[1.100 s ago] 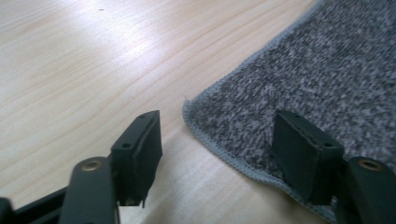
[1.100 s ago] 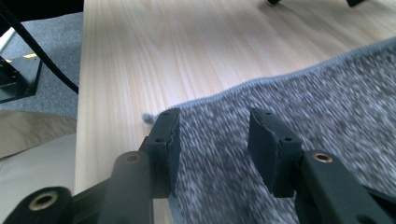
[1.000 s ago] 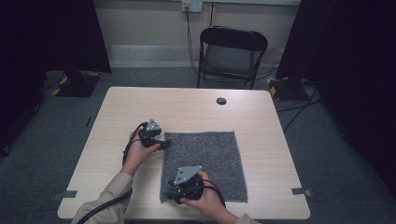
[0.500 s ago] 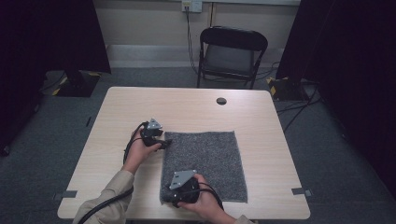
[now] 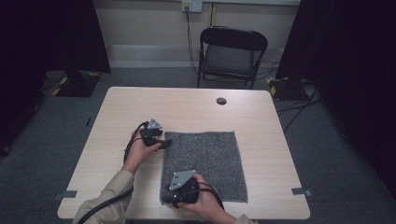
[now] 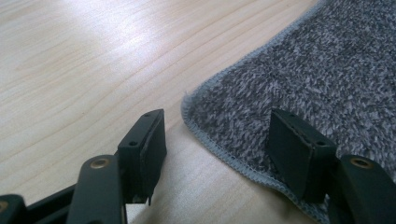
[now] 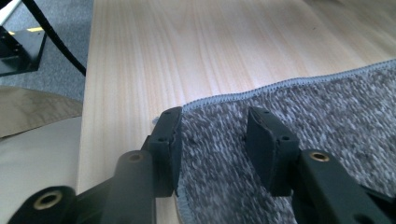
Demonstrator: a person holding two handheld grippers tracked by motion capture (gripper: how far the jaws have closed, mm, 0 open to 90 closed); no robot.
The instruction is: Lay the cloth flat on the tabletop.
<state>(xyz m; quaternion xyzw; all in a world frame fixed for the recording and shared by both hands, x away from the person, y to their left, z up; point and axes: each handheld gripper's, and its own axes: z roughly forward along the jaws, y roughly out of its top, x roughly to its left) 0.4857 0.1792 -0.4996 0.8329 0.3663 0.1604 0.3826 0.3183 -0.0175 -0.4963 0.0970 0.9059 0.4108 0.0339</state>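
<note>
A grey carpet mat (image 5: pixel 205 158) lies flat on the light wooden table (image 5: pixel 187 107). My left gripper (image 5: pixel 161 140) is at the mat's far left corner. In the left gripper view it (image 6: pixel 219 144) is open and astride that corner (image 6: pixel 201 107), with one jaw over bare wood and the other over the pile. My right gripper (image 5: pixel 173 196) is at the mat's near left corner. In the right gripper view it (image 7: pixel 212 135) is open, and its jaws have just closed a little. The mat's corner (image 7: pixel 196 121) lies between them, and the pads are not pressing on it.
A small round black cap (image 5: pixel 221 101) sits in the tabletop at the far side. A black folding chair (image 5: pixel 231 51) stands behind the table. Dark curtains hang at both sides. My left sleeve (image 7: pixel 32 149) rests near the table's left edge.
My right gripper has edged slightly left toward the mat's near left corner. The left gripper has stayed at the far left corner.
</note>
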